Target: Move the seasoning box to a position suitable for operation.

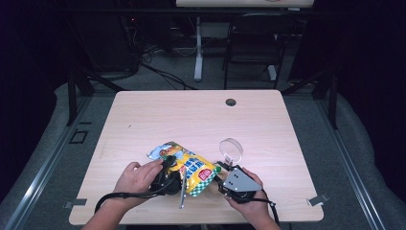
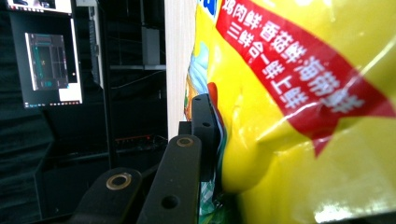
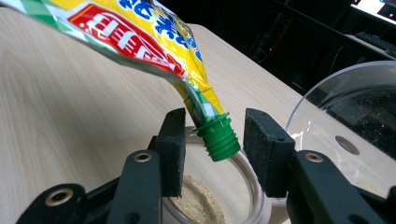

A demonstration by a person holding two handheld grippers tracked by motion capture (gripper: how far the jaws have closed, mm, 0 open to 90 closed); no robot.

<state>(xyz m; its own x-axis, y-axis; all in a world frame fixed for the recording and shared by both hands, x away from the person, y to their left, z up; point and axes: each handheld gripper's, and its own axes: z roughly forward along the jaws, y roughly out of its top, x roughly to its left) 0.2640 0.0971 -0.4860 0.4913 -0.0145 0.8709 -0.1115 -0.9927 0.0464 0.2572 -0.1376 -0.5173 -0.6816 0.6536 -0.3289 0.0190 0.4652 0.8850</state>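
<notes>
A yellow seasoning pouch (image 1: pixel 191 166) with red and blue print lies tilted over the near middle of the table. My left gripper (image 1: pixel 171 176) is shut on its side; in the left gripper view one black jaw presses into the foil (image 2: pixel 303 116) and the other is hidden behind it. The pouch (image 3: pixel 140 32) ends in a green screw spout (image 3: pixel 218 137) that points down over the mouth of a clear jar (image 3: pixel 254 184) holding beige powder (image 3: pixel 198 203). My right gripper (image 3: pixel 212 140) (image 1: pixel 224 171) has its jaws against both sides of the jar's neck.
The jar's clear round lid (image 1: pixel 231 149) (image 3: pixel 345 112) stands flipped open behind it. The wooden table (image 1: pixel 191 115) has a cable hole (image 1: pixel 231 102) near its far edge. A black chair (image 1: pixel 253 43) and a desk leg (image 1: pixel 198 48) stand beyond the table.
</notes>
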